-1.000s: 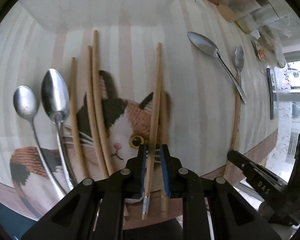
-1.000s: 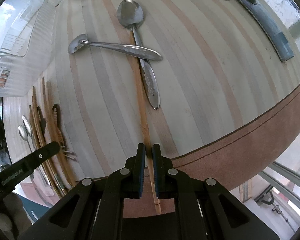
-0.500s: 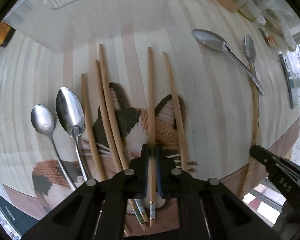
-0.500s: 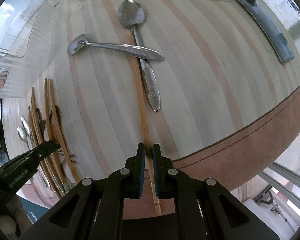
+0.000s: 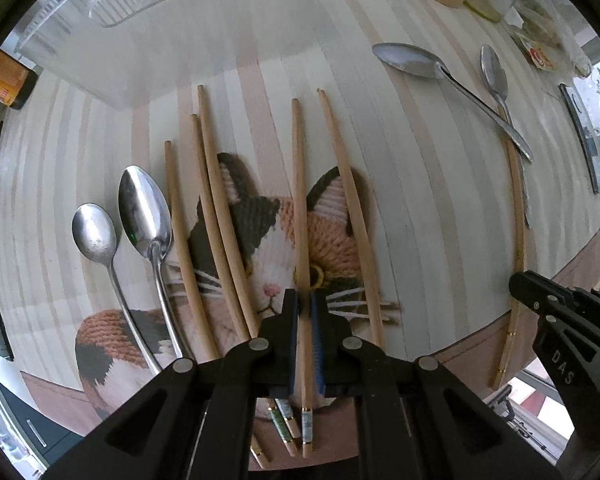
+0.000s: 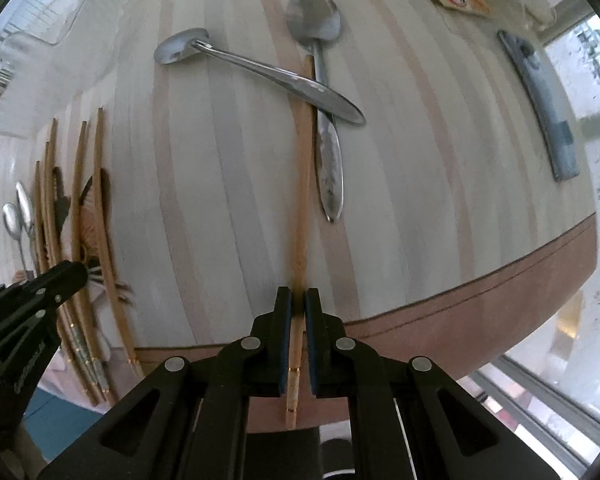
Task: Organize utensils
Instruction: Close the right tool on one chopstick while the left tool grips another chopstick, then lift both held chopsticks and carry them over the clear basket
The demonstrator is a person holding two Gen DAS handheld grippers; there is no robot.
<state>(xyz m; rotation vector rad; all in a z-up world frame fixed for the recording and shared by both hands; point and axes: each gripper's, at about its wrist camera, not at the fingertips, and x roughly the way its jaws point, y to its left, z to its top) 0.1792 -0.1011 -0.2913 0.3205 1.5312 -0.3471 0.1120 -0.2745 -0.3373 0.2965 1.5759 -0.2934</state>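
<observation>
Gripping a chopstick apiece, both tools are engaged at the near edge of the counter [image 6: 440, 208]. The left tool [image 5: 305, 320] has its jaws drawn narrow around the lower shaft of one chopstick [image 5: 300, 208], which lies over the cat-pattern mat [image 5: 268, 256]; whether that stick is resting on the mat or held just above it cannot be told. The right tool [image 6: 298, 328] is likewise closed narrow on the butt end of a lone chopstick [image 6: 303, 184] that runs away from the counter edge.

Beside the left tool, the sorted group is visible: three chopsticks [image 5: 216, 216] lie roughly parallel to the left of the held one, a further chopstick [image 5: 352, 208] lies just to its right, and two spoons [image 5: 140, 216] sit side by side at the far left of the row.

Farther out, work remains. In the right wrist view, the lone chopstick's far tip passes under the handle of a large spoon [image 6: 260, 68] lying crosswise, with a second spoon [image 6: 320, 80] just beside it and also under that handle. These two spoons are well apart from the sorted row.

Judgement: the task is past halfway. Outstanding items are the chopstick in the right tool and the two crossed spoons. Drawing that chopstick out may disturb the spoon resting over it.
</observation>
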